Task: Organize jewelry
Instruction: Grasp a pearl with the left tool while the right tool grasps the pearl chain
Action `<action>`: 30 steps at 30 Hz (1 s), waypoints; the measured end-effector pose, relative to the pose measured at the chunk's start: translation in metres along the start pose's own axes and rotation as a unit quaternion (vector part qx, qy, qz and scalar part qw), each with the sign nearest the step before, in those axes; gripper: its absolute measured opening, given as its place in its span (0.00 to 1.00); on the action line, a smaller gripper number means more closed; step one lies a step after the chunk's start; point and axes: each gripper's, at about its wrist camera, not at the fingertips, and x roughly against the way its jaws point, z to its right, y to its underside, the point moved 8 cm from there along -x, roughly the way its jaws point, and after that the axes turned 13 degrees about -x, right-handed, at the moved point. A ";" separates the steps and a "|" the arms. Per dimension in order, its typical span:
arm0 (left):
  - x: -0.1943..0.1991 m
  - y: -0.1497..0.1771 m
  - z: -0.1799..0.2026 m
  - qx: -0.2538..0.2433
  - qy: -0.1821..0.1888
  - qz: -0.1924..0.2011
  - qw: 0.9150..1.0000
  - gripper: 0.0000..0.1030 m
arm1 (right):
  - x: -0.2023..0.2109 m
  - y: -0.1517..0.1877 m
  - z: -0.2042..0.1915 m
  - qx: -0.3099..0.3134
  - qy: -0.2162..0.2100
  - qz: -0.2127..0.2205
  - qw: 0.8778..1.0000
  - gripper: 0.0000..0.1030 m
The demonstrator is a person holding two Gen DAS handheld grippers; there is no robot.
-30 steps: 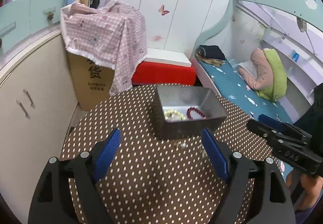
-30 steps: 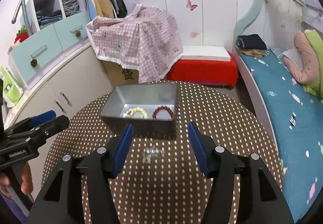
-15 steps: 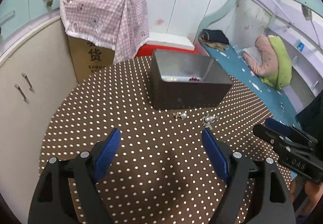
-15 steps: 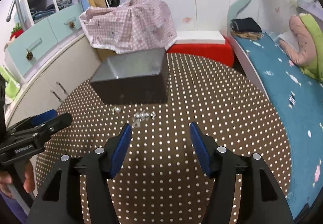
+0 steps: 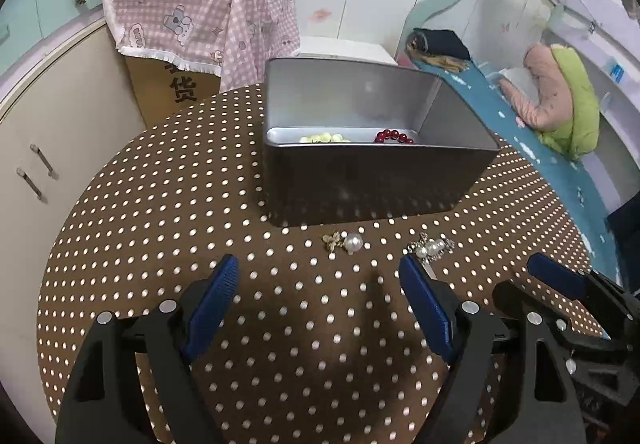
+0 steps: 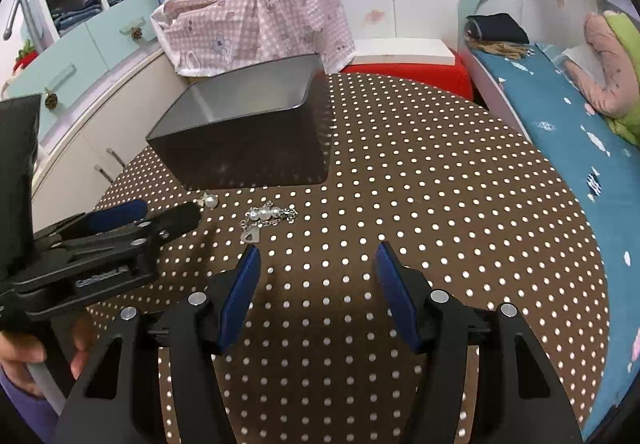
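Observation:
A grey metal box (image 5: 376, 168) stands on the brown dotted round table (image 5: 160, 204); it also shows in the right wrist view (image 6: 248, 140). Inside lie a yellow bead bracelet (image 5: 324, 138) and a red bead bracelet (image 5: 394, 136). In front of the box lie a gold pearl earring (image 5: 344, 243) and a silver pearl chain piece (image 5: 430, 247), the latter also in the right wrist view (image 6: 268, 215) with the earring (image 6: 208, 200). My left gripper (image 5: 320, 292) is open and empty, just short of the earring. My right gripper (image 6: 316, 284) is open and empty, near the chain.
A cardboard box under a pink checked cloth (image 5: 200, 28) and a red stool (image 6: 404, 68) stand beyond the table. Cabinets (image 5: 48, 148) are on the left, a bed (image 6: 560, 124) on the right. The right gripper appears at the left view's right edge (image 5: 568, 304).
Both grippers have come lower and closer to the table and the loose jewelry. The box now looms larger. Jaws stay open.

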 end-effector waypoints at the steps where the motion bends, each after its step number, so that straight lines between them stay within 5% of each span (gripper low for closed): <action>1: -0.003 -0.001 0.000 -0.002 -0.004 -0.003 1.000 0.77 | -0.003 0.000 0.000 0.001 -0.002 -0.002 1.000 0.57; 7: -0.020 -0.008 -0.004 -0.007 -0.013 -0.021 1.000 0.75 | -0.013 -0.002 -0.003 0.005 -0.010 -0.009 1.000 0.57; 9: -0.023 -0.008 -0.004 -0.012 -0.021 -0.025 0.999 0.63 | -0.015 -0.002 -0.004 0.006 -0.012 -0.010 1.000 0.57; 13: -0.025 -0.010 -0.004 -0.023 -0.035 -0.027 0.999 0.58 | -0.017 -0.003 -0.003 0.004 -0.014 -0.011 1.000 0.60; 16: -0.024 -0.009 -0.001 -0.036 -0.041 -0.023 0.998 0.49 | -0.019 -0.004 -0.003 0.004 -0.013 -0.010 1.000 0.61; 21: -0.021 -0.008 0.002 -0.051 -0.038 -0.019 0.998 0.16 | -0.020 -0.004 -0.004 0.007 -0.005 -0.010 1.000 0.61; 30: -0.006 0.003 -0.012 -0.042 -0.004 -0.003 0.999 0.11 | -0.034 -0.008 -0.031 0.046 0.009 -0.021 0.999 0.61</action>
